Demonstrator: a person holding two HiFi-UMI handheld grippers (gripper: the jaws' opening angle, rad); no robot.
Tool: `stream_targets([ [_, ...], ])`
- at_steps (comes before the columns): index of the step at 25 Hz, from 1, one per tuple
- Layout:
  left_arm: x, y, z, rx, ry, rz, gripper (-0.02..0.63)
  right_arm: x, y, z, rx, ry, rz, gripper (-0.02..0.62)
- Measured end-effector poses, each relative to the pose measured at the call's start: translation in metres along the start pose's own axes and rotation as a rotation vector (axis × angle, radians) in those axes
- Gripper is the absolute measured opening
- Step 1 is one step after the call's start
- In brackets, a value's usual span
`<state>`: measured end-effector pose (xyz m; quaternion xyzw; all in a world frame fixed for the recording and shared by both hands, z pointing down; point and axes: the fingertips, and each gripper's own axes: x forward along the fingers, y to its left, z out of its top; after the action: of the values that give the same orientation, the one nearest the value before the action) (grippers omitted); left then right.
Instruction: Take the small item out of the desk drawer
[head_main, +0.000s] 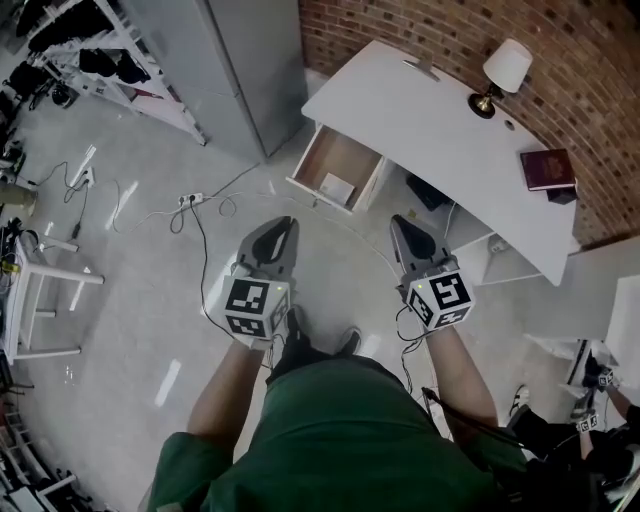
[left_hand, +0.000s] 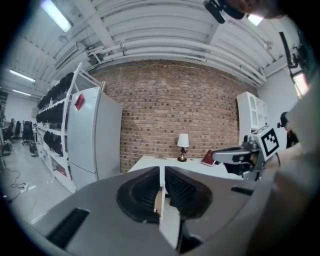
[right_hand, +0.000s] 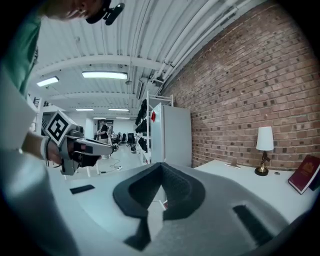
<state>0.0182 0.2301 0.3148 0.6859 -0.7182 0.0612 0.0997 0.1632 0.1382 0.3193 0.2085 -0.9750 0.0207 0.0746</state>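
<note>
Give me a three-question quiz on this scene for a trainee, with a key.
1. True or false: the drawer of the desk is open, with a small white item lying in it.
2. Which thing lies on the desk top along with the lamp? A) a dark red book B) a mug C) a laptop
3. What do the left gripper and the right gripper hold between their jaws?

Key: 1 true. 2 A. 3 nothing; both are shut and empty, held short of the desk.
</note>
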Motion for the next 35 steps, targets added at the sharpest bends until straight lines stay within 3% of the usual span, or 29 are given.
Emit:
stream_targets([
  [19,0.005,0.156,0.01,-0.014,-0.055,-0.071,0.026,0.095,0.038,0.029,-0.015,0.012,-0.208,0.005],
  [28,0.009,0.187,0.013,-0.04,-0.061,-0.104,0.026,0.12,0.055,0.034,-0.013,0.029,-0.222,0.005],
  [35,0.032,0.205,0.023,-0.055,-0.069,-0.082,0.026,0.133,0.04,0.03,0.005,0.017,-0.238,0.004],
])
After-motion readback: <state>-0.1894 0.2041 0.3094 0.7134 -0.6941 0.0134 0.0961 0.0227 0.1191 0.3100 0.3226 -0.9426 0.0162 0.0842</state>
